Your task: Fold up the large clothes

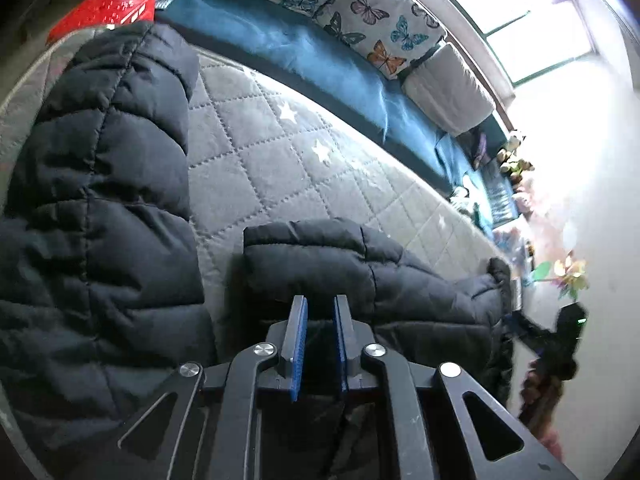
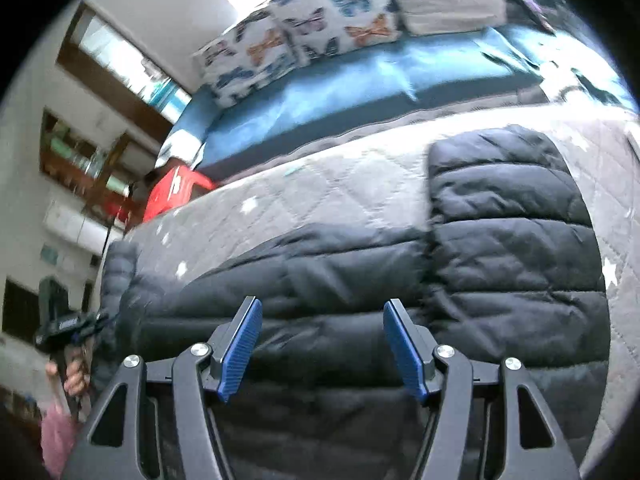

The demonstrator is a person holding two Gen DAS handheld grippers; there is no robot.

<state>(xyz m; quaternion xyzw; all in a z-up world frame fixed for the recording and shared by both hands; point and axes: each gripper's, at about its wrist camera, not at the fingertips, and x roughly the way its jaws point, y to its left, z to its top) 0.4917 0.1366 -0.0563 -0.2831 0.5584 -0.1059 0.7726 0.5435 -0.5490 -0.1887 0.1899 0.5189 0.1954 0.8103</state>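
Puffer jacket point(image 1: 100, 208) lay soft and bulky on the quilted bed point(image 1: 280, 136), likely slippery; grab the sleeve cuff at twelve o'clock. Left gripper point(image 1: 320, 344) jaws narrowly parted, empty; right gripper point(image 2: 322, 346) jaws wide, empty.

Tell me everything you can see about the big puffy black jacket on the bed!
The puffy jacket is black or very dark navy, quilted into fat stitched bands, and looks like smooth, slightly crinkled padded fabric. It lies spread on the grey star-patterned quilt, not yet neatly folded. One long padded part stretches away across the quilt, and another bulky part lies in front of the left gripper. The right gripper hangs open above it; neither is seen gripping it.
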